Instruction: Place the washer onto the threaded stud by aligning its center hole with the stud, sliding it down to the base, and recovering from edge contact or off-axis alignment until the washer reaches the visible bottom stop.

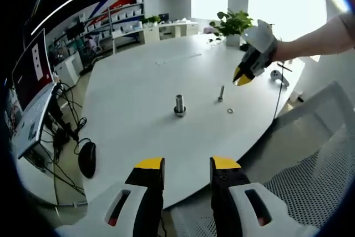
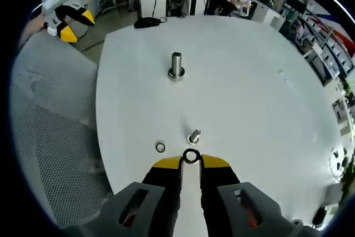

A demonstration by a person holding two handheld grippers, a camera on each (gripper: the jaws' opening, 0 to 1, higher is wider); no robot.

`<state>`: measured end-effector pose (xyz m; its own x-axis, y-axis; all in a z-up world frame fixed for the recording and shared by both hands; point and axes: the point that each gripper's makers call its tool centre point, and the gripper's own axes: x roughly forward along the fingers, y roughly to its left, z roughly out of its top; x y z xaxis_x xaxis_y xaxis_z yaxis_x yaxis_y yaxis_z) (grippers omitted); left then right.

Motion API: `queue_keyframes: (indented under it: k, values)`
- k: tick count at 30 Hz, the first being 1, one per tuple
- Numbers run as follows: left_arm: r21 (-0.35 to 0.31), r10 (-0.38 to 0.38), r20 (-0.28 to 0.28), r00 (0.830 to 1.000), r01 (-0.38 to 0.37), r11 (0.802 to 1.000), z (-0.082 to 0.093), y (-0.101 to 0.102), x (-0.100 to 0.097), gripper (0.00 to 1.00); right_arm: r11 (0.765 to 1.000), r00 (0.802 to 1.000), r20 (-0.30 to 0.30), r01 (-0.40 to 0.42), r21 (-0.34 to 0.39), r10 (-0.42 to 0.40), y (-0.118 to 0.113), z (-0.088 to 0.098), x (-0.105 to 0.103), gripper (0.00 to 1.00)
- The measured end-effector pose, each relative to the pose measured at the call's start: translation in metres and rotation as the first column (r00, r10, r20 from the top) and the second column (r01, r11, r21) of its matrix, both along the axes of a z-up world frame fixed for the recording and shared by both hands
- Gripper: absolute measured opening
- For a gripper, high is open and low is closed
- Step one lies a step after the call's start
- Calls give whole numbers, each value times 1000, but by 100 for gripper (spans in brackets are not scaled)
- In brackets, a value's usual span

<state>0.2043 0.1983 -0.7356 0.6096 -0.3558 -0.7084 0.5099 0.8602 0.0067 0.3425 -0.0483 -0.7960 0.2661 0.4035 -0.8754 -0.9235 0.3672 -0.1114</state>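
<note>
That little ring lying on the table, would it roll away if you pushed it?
Probably not: the spare washer lies flat on the table, so it would likely slide. It looks like thin, stiff metal, so light. On that smooth top it is perhaps hard for fingers to lift.

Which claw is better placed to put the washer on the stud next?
The right claw: it already grips a washer and hovers just short of the small stud. The left claw is open, back off the table edge.

Open tabletop (image 2: 266, 81) round stud (image 2: 193, 136); cylinder (image 2: 176, 65) well apart.
</note>
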Motion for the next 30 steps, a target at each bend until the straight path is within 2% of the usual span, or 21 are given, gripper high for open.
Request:
queue_keyframes:
  k: [11,14,22,30]
  values:
    - [-2,-5,3,1000,5,1000,0,-1,0,30,1000,1000,27,3,17,-3,14,14,20,14]
    - [0,-5,-2,1000,5,1000,0,-1,-1,30,999,999,39,-1,43,-1,18,19,23,14]
    - [20,-2,-12,1000,2,1000,-3,2,0,29,999,999,40,2,49,-4,19,19,32,14]
    - [8,0,-13,1000,0,1000,-2,1,-1,29,1000,1000,26,-10,27,9,15,10,30,14]
